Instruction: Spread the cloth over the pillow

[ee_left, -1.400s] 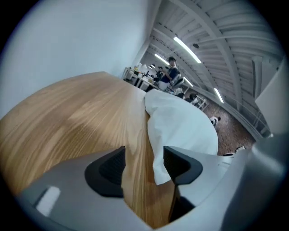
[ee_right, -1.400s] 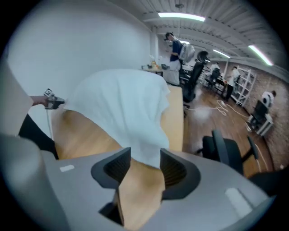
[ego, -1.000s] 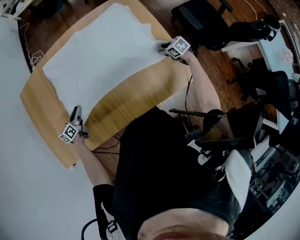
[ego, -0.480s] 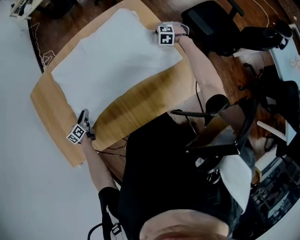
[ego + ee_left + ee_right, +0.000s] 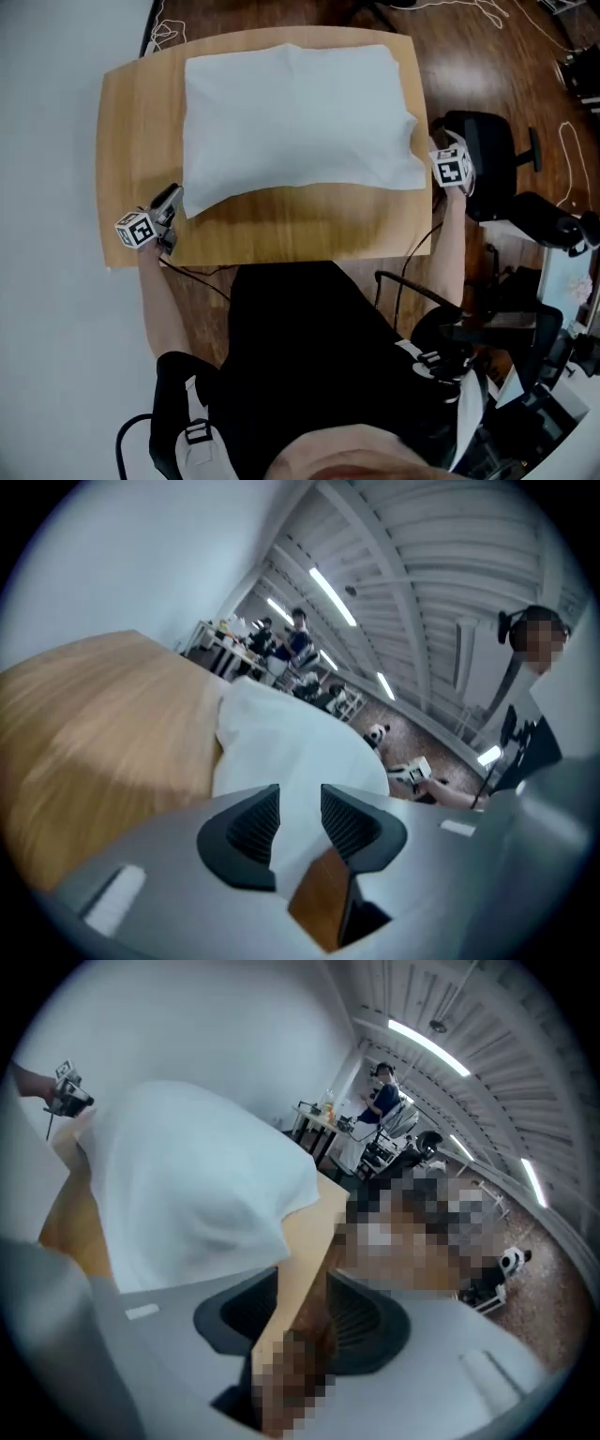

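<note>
A white cloth (image 5: 295, 117) lies spread over the far part of the wooden table (image 5: 281, 230). It bulges over the pillow, which is hidden beneath it. My left gripper (image 5: 173, 195) is at the cloth's near left corner. In the left gripper view its jaws (image 5: 298, 813) are closing, still apart, with the cloth's corner (image 5: 300, 752) showing in the gap and not visibly pinched. My right gripper (image 5: 431, 155) hangs just off the table's right edge, beside the cloth's near right corner (image 5: 187, 1176). Its jaws (image 5: 305, 1312) are opening, with only the table edge between them.
A black office chair (image 5: 492, 155) stands close to the right of the table, behind my right gripper. Cables lie on the wooden floor (image 5: 487, 56) at the back and right. A white wall (image 5: 47, 187) runs along the table's left side. Bare wood (image 5: 309, 234) shows in front of the cloth.
The head view has turned, so the table now lies square. My right gripper has left the cloth's right corner and moved off past the table's edge. The left gripper stays at the near left corner.
</note>
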### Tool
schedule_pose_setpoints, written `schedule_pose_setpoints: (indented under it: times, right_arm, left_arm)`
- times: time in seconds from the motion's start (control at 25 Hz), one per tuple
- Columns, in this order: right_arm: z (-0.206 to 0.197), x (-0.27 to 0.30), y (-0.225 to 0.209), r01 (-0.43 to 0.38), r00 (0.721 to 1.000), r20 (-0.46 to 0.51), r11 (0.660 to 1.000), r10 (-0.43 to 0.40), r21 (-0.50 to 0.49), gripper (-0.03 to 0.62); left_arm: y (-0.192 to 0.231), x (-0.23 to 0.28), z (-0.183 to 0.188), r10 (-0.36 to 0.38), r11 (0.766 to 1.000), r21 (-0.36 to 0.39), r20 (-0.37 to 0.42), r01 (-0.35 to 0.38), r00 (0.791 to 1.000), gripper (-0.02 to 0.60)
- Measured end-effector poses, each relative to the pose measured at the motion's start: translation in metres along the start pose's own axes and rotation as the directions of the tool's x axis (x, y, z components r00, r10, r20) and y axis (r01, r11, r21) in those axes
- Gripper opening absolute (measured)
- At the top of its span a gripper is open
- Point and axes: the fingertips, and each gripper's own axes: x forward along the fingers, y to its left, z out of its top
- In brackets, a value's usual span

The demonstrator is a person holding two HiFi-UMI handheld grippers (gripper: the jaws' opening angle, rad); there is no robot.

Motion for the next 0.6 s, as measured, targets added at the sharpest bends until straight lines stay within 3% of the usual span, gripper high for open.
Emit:
schedule_pose_setpoints:
  times: [0.08, 0.16, 0.28, 0.36, 0.44, 0.52, 0.6]
  right_arm:
    - [0.033, -0.044, 0.042, -0.082, 0.992, 0.091, 0.996, 0.084, -0.029, 0.162]
    - [0.078, -0.080, 0.115, -0.205, 0.959, 0.170, 0.969, 0.227, -0.137, 0.137]
    - [0.155, -0.110, 0.255, -0.352, 0.878, 0.197, 0.868, 0.436, -0.351, 0.138]
    - [0.197, -0.103, 0.319, -0.391, 0.851, 0.177, 0.821, 0.494, -0.415, 0.137]
    - [0.219, -0.080, 0.349, -0.387, 0.866, 0.128, 0.811, 0.483, -0.439, 0.137]
    - [0.224, -0.056, 0.355, -0.363, 0.899, 0.068, 0.823, 0.432, -0.437, 0.137]
    - [0.222, -0.043, 0.353, -0.357, 0.913, 0.041, 0.843, 0.406, -0.401, 0.137]
  left_arm:
    - [0.035, -0.010, 0.050, 0.028, 0.999, -0.025, 0.110, -0.026, 0.994, 0.141]
    - [0.075, 0.014, 0.099, 0.049, 0.999, -0.025, 0.149, -0.045, 0.988, 0.154]
    - [0.132, 0.086, 0.158, 0.052, 0.999, -0.010, 0.097, -0.051, 0.994, 0.172]
    - [0.155, 0.144, 0.185, 0.004, 1.000, 0.008, 0.008, -0.004, 1.000, 0.174]
    - [0.160, 0.197, 0.198, -0.082, 0.996, 0.023, -0.108, 0.085, 0.991, 0.258]
    - [0.161, 0.239, 0.205, -0.111, 0.990, 0.058, -0.218, 0.127, 0.970, 0.257]
    - [0.172, 0.264, 0.218, -0.061, 0.991, 0.100, -0.246, 0.087, 0.967, 0.126]
